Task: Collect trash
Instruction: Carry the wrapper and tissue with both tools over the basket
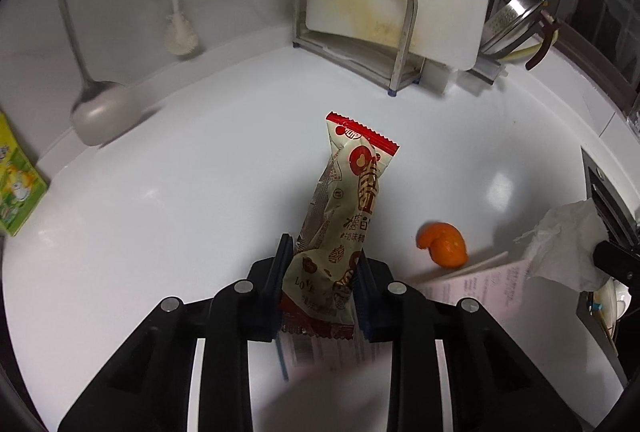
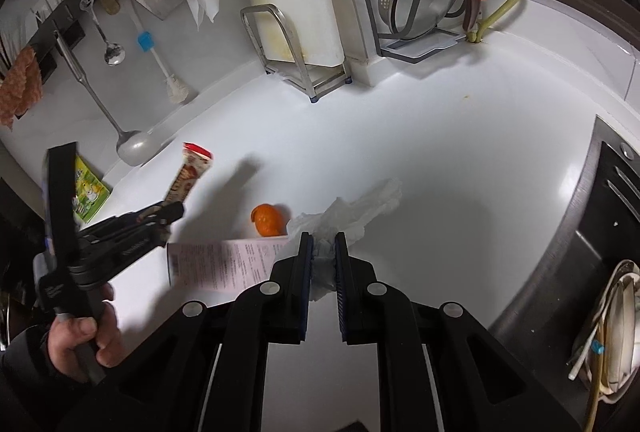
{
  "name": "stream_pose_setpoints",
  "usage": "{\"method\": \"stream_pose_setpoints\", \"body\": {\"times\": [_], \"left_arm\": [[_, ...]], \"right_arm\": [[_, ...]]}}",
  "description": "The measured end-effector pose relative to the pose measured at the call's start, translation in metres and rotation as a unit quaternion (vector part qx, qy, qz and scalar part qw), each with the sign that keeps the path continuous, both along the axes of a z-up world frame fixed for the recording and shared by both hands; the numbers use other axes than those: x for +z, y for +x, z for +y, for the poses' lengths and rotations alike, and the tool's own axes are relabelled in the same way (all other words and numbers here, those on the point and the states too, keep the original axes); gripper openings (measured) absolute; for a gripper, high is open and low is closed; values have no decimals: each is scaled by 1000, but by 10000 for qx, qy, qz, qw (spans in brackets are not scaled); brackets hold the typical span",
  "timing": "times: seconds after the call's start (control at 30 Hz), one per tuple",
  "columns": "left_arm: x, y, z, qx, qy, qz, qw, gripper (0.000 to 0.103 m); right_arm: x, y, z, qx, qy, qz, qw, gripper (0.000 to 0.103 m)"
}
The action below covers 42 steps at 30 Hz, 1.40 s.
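Taking the orange peel [image 1: 443, 245] on the white counter [image 1: 180, 200] as the landmark: the left gripper [image 1: 320, 264] is clamped on the lower end of a snack wrapper [image 1: 344, 200], which stands lifted to the left of the peel, its long axis running straight out along the fingers and its red crimped end pointing away toward the cutting-board rack [image 1: 356, 32]; the right gripper [image 2: 322, 252] is clenched on a crumpled tissue [image 2: 352, 212], held just to the right of the peel, the loose bulk of it trailing forward and to the right beyond the fingertips; a printed paper slip [image 2: 224, 264] lies flat on the counter just in front of the peel (nearer the person), its long axis running side to side, one end passing under the right gripper. Both tools look full, so the peel and slip probably wait for a later pass; the peel sits between the two grippers, seemingly a shade closer to the right one. No bin shows in either view.
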<state>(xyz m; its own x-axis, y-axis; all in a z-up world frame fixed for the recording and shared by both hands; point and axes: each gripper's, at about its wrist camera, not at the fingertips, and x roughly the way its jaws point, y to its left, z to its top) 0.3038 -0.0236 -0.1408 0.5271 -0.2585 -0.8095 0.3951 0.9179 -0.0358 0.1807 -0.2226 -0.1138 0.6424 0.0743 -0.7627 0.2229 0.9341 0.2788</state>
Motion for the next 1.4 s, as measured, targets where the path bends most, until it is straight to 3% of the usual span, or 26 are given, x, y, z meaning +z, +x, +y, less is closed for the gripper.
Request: {"method": "stream_pose_setpoints", "body": {"times": [0.37,0.8,1.13,1.4], "left_arm": [[36,-103,10,182,-65,67,9998,28],[40,-229,-2,519,-52,376,9979,28],[28,-313,-19,574,19,635,9963,28],[16,-342,-20,829,115,829,9930,28]], "right_arm": [[28,-71,1,178,22,-95,9998,11],[34,-185,8,812,232,102,9964,11],[10,-248,11,1319,218,473,9899,11],[-10,-269,20,1716,225,715,9823,11]]}}
